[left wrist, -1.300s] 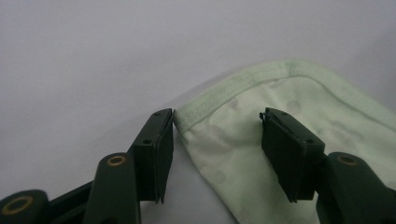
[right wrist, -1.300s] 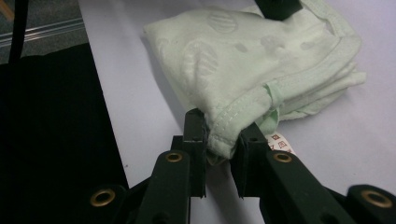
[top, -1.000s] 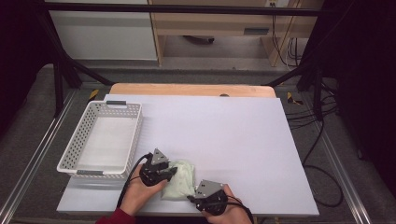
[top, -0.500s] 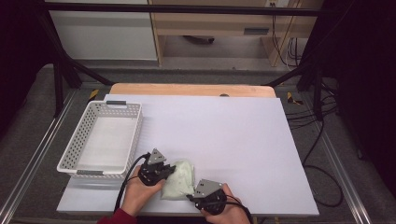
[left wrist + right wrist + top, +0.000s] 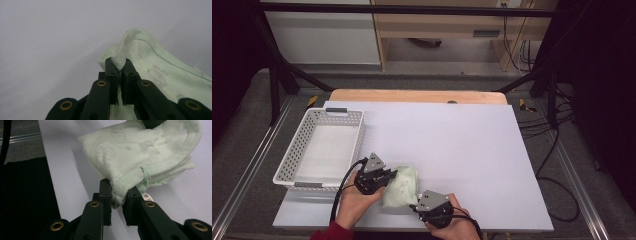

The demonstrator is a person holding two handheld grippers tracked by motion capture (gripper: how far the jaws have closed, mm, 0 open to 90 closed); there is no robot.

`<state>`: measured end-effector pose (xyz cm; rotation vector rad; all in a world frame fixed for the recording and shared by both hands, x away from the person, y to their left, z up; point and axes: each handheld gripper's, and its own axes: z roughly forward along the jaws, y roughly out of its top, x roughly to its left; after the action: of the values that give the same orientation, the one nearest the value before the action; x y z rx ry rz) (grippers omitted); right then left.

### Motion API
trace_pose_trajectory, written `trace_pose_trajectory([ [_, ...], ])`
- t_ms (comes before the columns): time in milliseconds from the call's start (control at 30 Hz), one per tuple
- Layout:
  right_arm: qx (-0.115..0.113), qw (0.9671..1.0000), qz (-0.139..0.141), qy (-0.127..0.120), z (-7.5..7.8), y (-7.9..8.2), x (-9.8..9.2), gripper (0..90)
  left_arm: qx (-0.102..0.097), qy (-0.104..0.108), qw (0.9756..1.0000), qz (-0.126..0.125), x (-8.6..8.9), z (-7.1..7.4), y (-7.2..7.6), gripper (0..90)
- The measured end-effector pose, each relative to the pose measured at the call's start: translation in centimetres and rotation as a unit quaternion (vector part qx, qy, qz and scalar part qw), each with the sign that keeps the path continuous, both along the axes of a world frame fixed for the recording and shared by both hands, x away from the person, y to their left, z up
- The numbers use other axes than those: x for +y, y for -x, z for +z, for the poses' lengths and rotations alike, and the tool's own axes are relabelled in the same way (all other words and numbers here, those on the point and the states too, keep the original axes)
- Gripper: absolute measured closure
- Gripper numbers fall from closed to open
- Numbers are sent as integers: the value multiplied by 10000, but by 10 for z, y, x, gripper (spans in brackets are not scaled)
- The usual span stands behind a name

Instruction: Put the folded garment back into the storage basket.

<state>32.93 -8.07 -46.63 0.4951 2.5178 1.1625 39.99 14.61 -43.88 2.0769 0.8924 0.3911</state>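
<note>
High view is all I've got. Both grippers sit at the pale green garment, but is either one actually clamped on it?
Observer: Yes. In the left gripper view the left gripper is shut on a stitched hem of the pale green garment.
Operator: And the right one?
Observer: The right gripper is shut on a bunched, stitched edge of the garment too.
Operator: Any detail that tells which part of the garment that is?
Observer: A small white label with red print hangs right beside the right gripper's pinch, and a little green loop is sewn on the hem just above it.
</note>
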Motion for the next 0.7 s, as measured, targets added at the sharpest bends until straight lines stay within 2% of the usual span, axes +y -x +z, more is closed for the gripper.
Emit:
trace_pose_trajectory([
  [133,-11,9999,-45,-91,4,-1,-2,796,-46,28,10000,-4,0,7,-1,853],
  [167,-2,9999,-51,-162,4,-2,-3,796,-77,2,10000,-27,-2,11,-3,853],
  [333,-1,9998,-50,-216,5,-6,-4,796,-133,-53,9999,-57,-8,19,-6,853],
  [500,-80,9993,-99,-353,13,-7,-8,796,-256,-166,9994,-159,-13,32,-10,853],
  [700,-106,9987,-71,-502,22,-11,-7,796,-294,-171,9993,-163,-12,43,-15,853],
])
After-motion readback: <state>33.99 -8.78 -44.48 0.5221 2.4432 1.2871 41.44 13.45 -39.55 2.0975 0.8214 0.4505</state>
